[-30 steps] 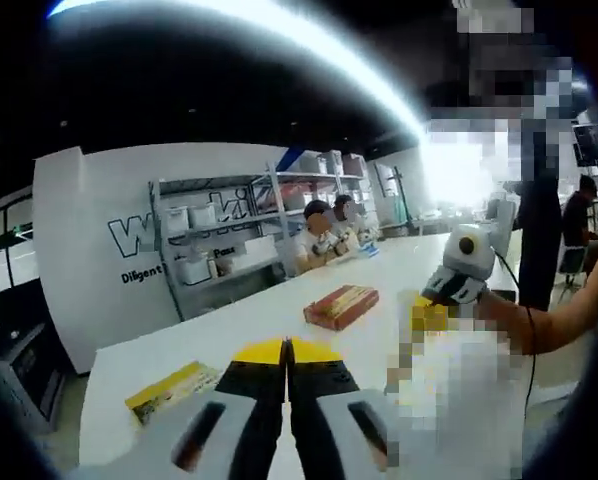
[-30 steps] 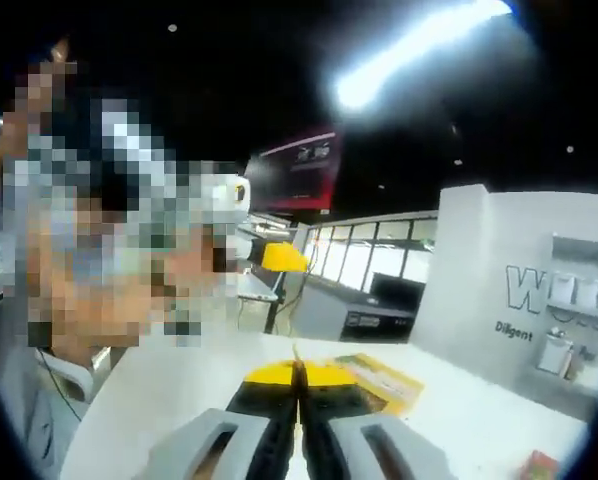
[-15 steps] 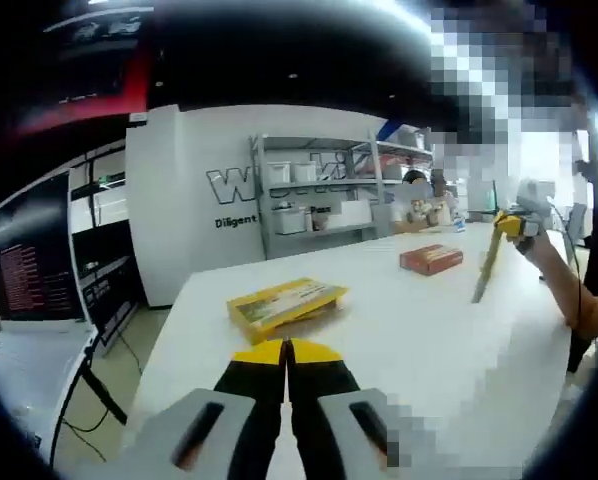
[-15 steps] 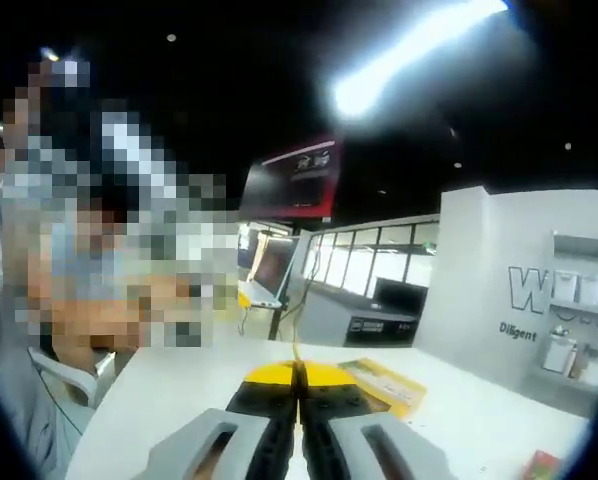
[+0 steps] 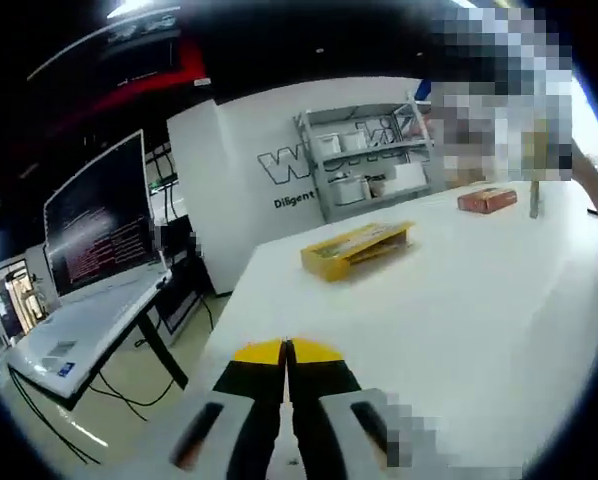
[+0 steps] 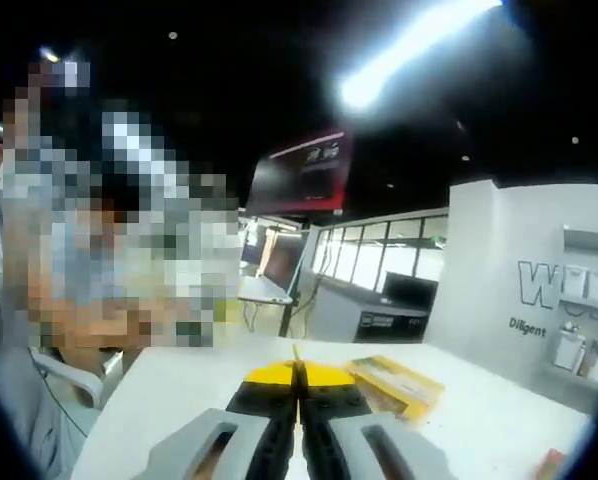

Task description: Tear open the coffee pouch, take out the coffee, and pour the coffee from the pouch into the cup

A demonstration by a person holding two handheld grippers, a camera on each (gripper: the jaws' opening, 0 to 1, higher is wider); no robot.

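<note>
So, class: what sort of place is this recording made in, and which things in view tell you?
Probably an office or lab workspace: a long white table, metal shelving with white bins against a lettered wall, and a desk with a large monitor.

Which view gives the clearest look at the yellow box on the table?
The left gripper view: the yellow box lies whole and unobstructed on the white table. In the right gripper view it sits partly behind the right gripper.

White tabletop (image 5: 449, 290) stretches wide — a yellow box (image 5: 357, 247) lies flat on it, and well beyond, a red-brown box (image 5: 486, 200) near the far edge.
</note>
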